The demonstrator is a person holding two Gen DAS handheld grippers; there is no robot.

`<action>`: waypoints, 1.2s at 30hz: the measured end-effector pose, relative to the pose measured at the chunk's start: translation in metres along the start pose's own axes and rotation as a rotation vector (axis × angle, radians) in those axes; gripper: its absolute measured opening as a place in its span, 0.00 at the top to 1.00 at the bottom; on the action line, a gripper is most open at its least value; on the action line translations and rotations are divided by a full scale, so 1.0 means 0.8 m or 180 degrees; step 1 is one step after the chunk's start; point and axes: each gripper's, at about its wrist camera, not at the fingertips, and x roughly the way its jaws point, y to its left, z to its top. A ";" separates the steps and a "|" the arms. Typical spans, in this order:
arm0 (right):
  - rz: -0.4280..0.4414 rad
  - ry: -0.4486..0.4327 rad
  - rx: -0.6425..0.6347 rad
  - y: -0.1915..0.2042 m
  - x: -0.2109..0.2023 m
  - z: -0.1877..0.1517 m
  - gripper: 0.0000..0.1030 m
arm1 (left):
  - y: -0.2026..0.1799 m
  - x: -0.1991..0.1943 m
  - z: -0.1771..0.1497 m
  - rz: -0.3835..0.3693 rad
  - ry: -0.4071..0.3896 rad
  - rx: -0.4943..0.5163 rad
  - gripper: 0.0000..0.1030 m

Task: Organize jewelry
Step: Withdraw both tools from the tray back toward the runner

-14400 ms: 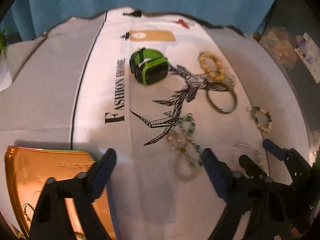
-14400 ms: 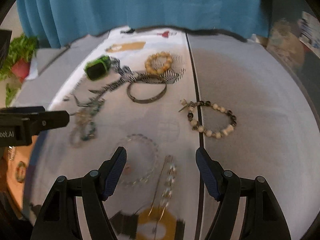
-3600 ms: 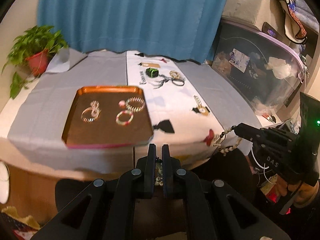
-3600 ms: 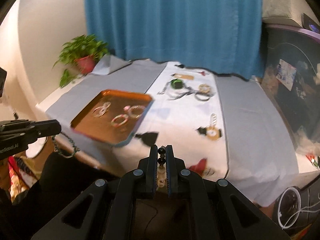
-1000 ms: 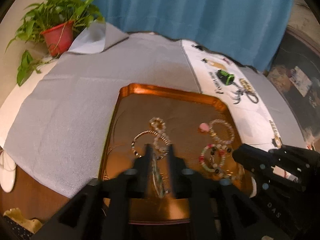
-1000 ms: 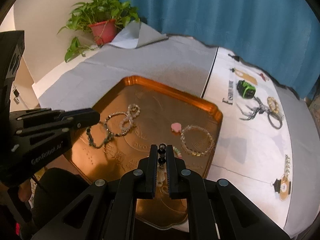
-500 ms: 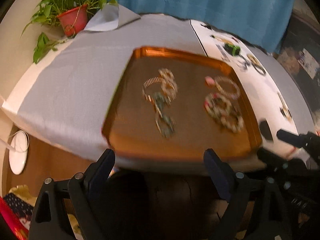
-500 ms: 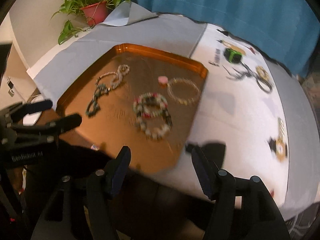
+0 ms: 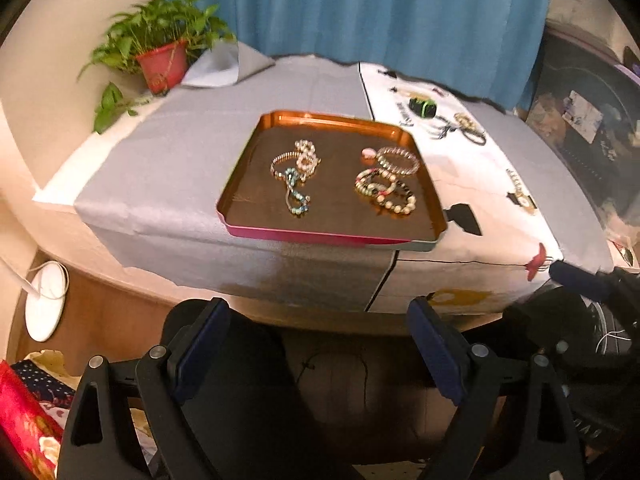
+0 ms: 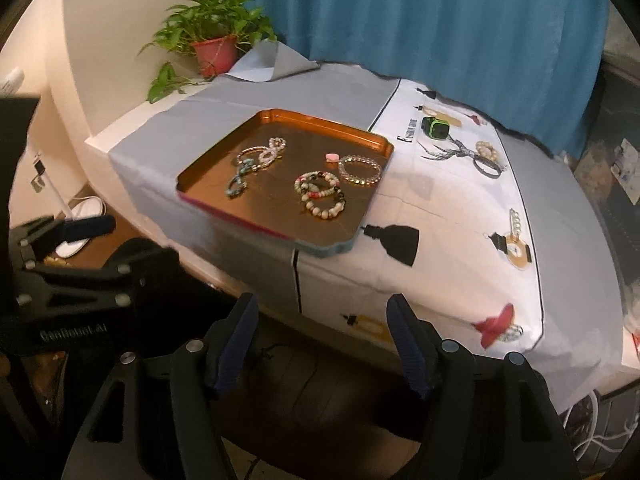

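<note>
The tabletop (image 9: 200,168), under a grey cloth and a printed white runner (image 10: 452,216), carries a copper-coloured tray (image 9: 256,144) at its near edge. Both tools now hang back off that edge, below and in front of the tray. A second ago each was over the tray with its jaws nearly together on a strand; since then both have let go and pulled away.

The left tool (image 9: 318,344) stands wide apart with nothing between its jaws. The right tool (image 10: 320,344) has just been opening and is also apart and empty.

In the tray, the turquoise beaded strand (image 9: 295,194) lies beside the gold and pearl bracelets (image 9: 298,158) on the left, and the dark-and-white beaded bracelet (image 10: 326,202) rests against the red-and-white one (image 10: 312,184) on the right, near the clear bead bracelet (image 10: 359,170).

Still out on the runner, well apart from the tray: the green watch (image 10: 436,129), a beige bead bracelet (image 10: 487,149), a dark bangle (image 10: 486,168) and a small chain (image 10: 516,222). By my reading, two deliveries are done and those pieces remain.
</note>
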 end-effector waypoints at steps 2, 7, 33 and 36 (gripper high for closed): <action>0.0009 -0.0025 0.0013 0.000 -0.011 -0.008 0.34 | -0.005 -0.012 -0.004 0.0013 -0.0054 0.0022 0.13; 0.0002 -0.0132 0.0024 0.000 -0.036 -0.022 0.34 | -0.023 -0.036 -0.014 0.0014 -0.0146 0.0128 0.13; 0.0010 -0.0310 0.0098 -0.008 -0.069 -0.040 0.33 | -0.047 -0.073 -0.027 0.0150 -0.0323 0.0288 0.13; 0.0012 -0.0286 0.0102 -0.009 -0.066 -0.041 0.33 | -0.046 -0.069 -0.027 0.0146 -0.0289 0.0286 0.13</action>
